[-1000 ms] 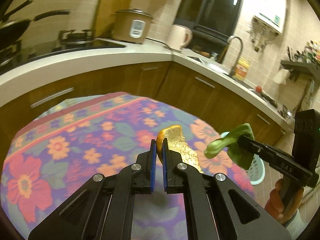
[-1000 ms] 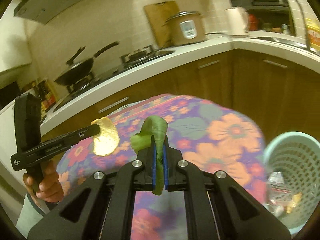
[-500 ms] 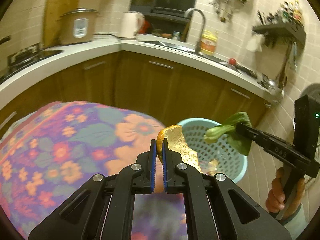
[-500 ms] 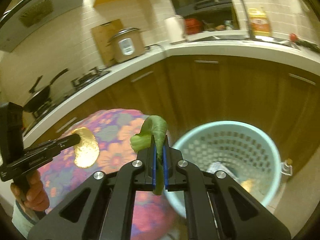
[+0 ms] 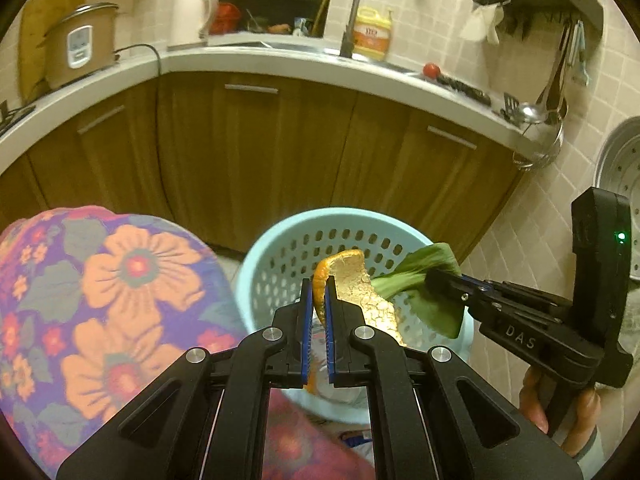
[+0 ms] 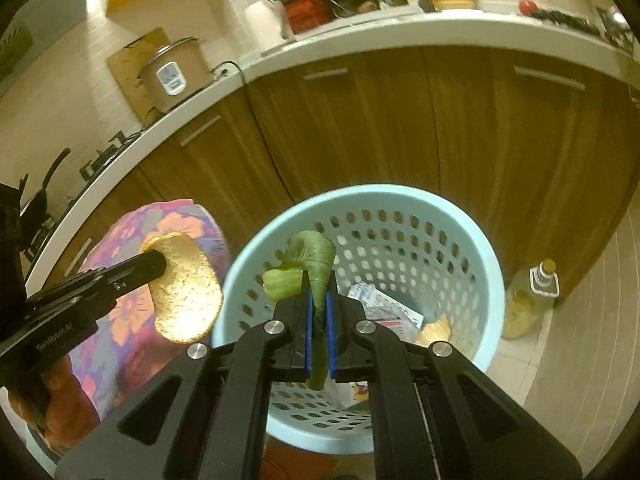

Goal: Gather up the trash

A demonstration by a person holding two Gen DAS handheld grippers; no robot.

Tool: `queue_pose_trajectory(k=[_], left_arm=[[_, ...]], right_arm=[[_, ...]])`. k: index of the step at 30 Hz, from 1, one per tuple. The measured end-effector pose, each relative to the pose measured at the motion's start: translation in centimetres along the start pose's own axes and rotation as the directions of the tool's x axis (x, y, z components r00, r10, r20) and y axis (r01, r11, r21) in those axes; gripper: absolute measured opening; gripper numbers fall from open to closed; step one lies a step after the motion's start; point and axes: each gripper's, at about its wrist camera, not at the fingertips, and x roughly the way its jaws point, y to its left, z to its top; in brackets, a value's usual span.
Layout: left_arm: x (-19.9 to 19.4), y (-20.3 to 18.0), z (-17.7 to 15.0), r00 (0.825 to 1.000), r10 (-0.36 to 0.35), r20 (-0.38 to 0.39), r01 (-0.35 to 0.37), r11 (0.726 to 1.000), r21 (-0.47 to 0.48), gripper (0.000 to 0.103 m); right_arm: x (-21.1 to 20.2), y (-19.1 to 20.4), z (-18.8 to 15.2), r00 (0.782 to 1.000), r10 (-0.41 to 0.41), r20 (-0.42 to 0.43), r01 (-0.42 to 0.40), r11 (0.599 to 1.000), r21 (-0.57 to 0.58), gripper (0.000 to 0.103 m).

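My left gripper [image 5: 316, 286] is shut on an orange peel [image 5: 356, 284] and holds it above the near rim of a light blue perforated basket [image 5: 280, 244]. My right gripper [image 6: 318, 280] is shut on a green vegetable leaf [image 6: 316, 256] and holds it over the basket [image 6: 460, 240]. In the right wrist view the peel [image 6: 186, 296] hangs at the basket's left edge. In the left wrist view the leaf [image 5: 424, 276] sits over the basket's right side. The basket holds a crumpled wrapper [image 6: 384, 308] and other scraps.
A table with a floral cloth [image 5: 100, 300] stands left of the basket. Brown cabinets [image 5: 260, 152] under a white counter curve behind it. A bottle of yellow liquid [image 6: 528, 300] stands on the tiled floor right of the basket.
Both grippers have swung right, from over the floral table to over the basket, still holding the peel and the leaf. The basket now lies right under them.
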Motion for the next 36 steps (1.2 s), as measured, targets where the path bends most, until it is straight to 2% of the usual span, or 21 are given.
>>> queue_pose_trajectory(k=[4, 6, 10, 12, 13, 15, 17, 18, 29, 36], left_arm=[[2.0, -1.0, 0.3, 0.999, -0.001, -0.032, 0.002, 1.0, 0.01, 0.004], [2.7, -1.2, 0.4, 0.999, -0.002, -0.046, 0.002, 1.0, 0.01, 0.004], [3.9, -1.4, 0.3, 0.998, -0.007, -0.067, 0.007, 1.0, -0.007, 0.004], [4.3, -1.3, 0.4, 0.997, -0.003, -0.076, 0.002, 1.0, -0.013, 0.006], [4.4, -1.3, 0.4, 0.997, 0.005, -0.078, -0.006, 1.0, -0.015, 0.007], [4.6, -1.5, 0.3, 0.997, 0.012, -0.083, -0.012, 1.0, -0.008, 0.022], [4.4, -1.4, 0.3, 0.997, 0.013, -0.075, -0.013, 1.0, -0.005, 0.035], [4.2, -1.4, 0.3, 0.998, 0.012, -0.065, -0.012, 1.0, -0.003, 0.038], [0.9, -1.1, -0.3, 0.999, 0.043, 0.002, -0.043, 0.999, 0.003, 0.04], [-3.1, -0.2, -1.5, 0.996, 0.05, 0.075, -0.049, 0.999, -0.022, 0.052]], right_arm=[[0.8, -1.2, -0.2, 1.0, -0.001, -0.031, 0.001, 1.0, 0.024, 0.006], [1.0, -1.9, -0.3, 0.999, 0.008, -0.046, -0.006, 0.999, 0.05, 0.013], [1.1, -2.7, -0.5, 0.999, -0.001, -0.051, 0.004, 0.998, 0.063, 0.019], [1.2, -3.1, -0.4, 0.999, 0.001, -0.052, 0.002, 0.997, 0.075, 0.027], [1.1, -3.3, -0.4, 0.999, 0.001, -0.05, 0.003, 0.997, 0.081, 0.031], [0.9, -3.4, -0.3, 0.999, -0.006, -0.041, 0.01, 0.996, 0.085, 0.043], [0.7, -3.5, -0.2, 0.999, -0.007, -0.034, 0.01, 0.996, 0.084, 0.043], [0.5, -3.2, -0.2, 0.999, -0.006, -0.031, 0.009, 0.996, 0.084, 0.043], [-1.5, -0.6, 0.2, 0.999, -0.034, 0.023, 0.034, 0.999, 0.005, 0.043], [-3.4, 1.9, 0.1, 0.997, -0.04, 0.061, 0.043, 0.998, -0.055, 0.044]])
